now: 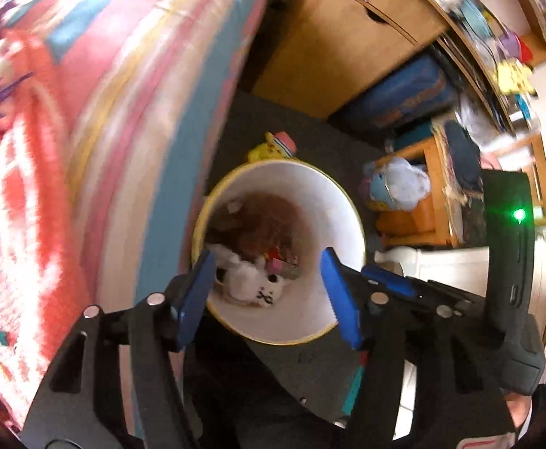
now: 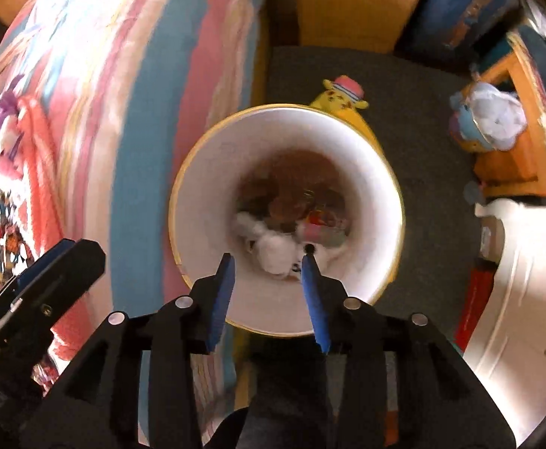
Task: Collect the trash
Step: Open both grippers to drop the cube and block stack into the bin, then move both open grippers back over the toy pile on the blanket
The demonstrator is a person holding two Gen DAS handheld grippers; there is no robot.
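A round bin (image 1: 325, 202) (image 2: 355, 149), white inside with a yellow rim, stands on the dark carpet beside the bed. At its bottom lies trash (image 1: 258, 280) (image 2: 280, 250): white crumpled tissue, colourful wrappers and something brown. My left gripper (image 1: 269, 262) hovers above the bin's mouth, open, with nothing between its blue pads. Over the bin's near rim my right gripper (image 2: 268, 262) is also open and empty. In the left wrist view the right gripper's black body (image 1: 512, 269) shows at the right edge. The left gripper's body (image 2: 44, 280) shows low left in the right wrist view.
A bed with a pink, blue and white striped cover (image 1: 85, 131) (image 2: 104, 93) fills the left. A yellow plush toy (image 1: 273, 147) (image 2: 342, 97) sits behind the bin. Wooden drawers (image 1: 340, 37), a blue bag (image 1: 396, 93), an orange shelf with plush toys (image 2: 497, 131) and white furniture (image 2: 527, 280) stand to the right.
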